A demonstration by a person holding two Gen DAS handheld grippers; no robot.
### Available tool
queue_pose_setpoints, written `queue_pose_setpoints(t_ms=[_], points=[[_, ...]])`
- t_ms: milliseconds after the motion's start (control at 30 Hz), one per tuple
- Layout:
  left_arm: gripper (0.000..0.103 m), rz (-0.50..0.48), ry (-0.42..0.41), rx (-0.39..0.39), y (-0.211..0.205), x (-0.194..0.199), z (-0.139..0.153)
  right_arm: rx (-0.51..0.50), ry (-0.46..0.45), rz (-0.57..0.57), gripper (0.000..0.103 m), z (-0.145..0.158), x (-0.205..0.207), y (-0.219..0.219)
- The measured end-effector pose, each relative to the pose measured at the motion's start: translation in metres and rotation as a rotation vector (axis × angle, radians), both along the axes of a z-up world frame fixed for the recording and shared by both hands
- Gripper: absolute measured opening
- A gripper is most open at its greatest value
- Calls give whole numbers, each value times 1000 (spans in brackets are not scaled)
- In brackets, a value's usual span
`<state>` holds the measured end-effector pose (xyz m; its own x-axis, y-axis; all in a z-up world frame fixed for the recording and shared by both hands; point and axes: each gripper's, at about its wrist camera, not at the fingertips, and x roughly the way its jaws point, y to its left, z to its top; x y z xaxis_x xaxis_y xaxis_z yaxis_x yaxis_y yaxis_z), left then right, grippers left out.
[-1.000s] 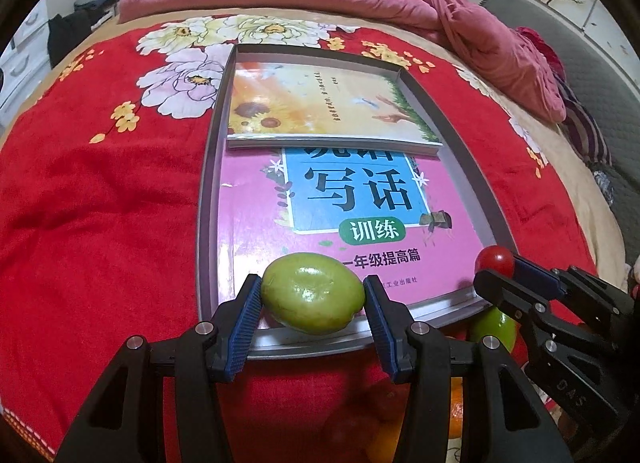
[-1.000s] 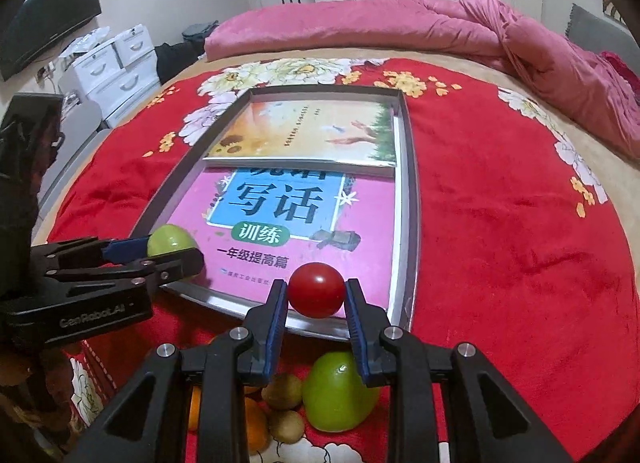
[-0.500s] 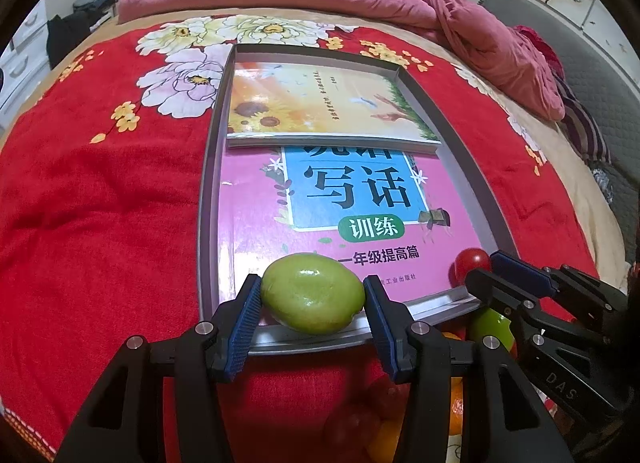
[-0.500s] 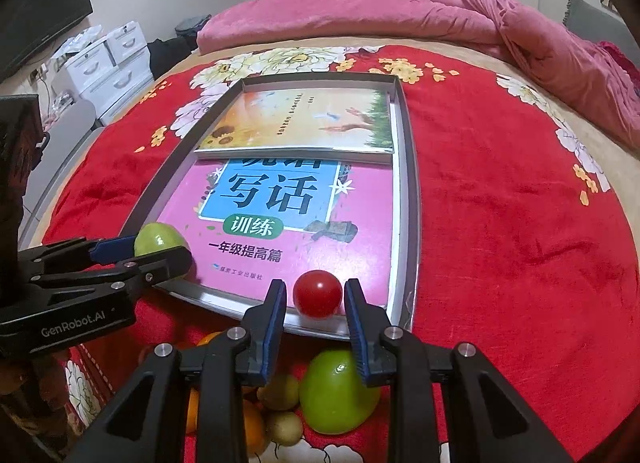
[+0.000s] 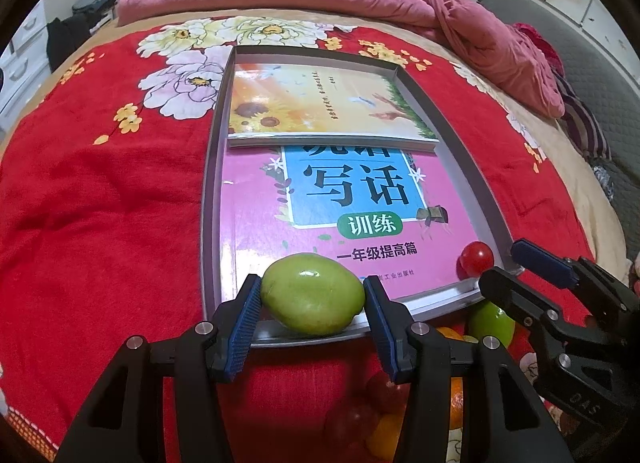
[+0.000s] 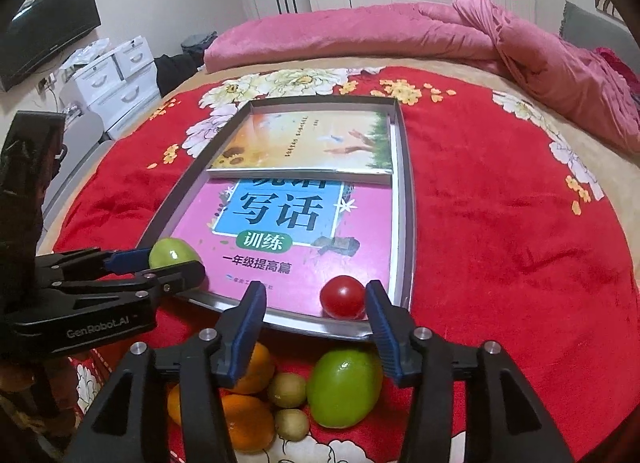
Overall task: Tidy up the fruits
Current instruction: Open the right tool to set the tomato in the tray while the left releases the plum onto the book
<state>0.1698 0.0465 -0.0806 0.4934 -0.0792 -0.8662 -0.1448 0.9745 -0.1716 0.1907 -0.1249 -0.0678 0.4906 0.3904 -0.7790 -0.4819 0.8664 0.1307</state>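
The right gripper (image 6: 316, 301) is opening, leaving the red tomato (image 6: 343, 296) free on the pink book (image 6: 280, 223) at the tray's (image 6: 404, 199) five o'clock corner. The left gripper (image 5: 312, 313) clamps a green fruit (image 5: 313, 294) over the tray's seven o'clock edge, not yet set down. By my reckoning one fruit is placed, while the oranges (image 6: 248, 419), small kiwis (image 6: 286, 390) and a green apple (image 6: 344, 387) wait on the red blanket (image 6: 500, 243) at six o'clock.

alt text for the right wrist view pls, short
The right tool is opening around a small red tomato that sits on a pink book in the near right corner of a grey tray. At left, the left tool grips a green fruit; more fruit lies on the red blanket below.
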Motion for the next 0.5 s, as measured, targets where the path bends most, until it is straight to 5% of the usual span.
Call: queue_pose_setpoints(t_ms=[167,500], points=[[53,-1,-9,1,0,-3,4,1,-21,1,61,4,-4,0],[58,3,-37,-3,2,-12,18,13,-31,-17,63,10,-7,-8]])
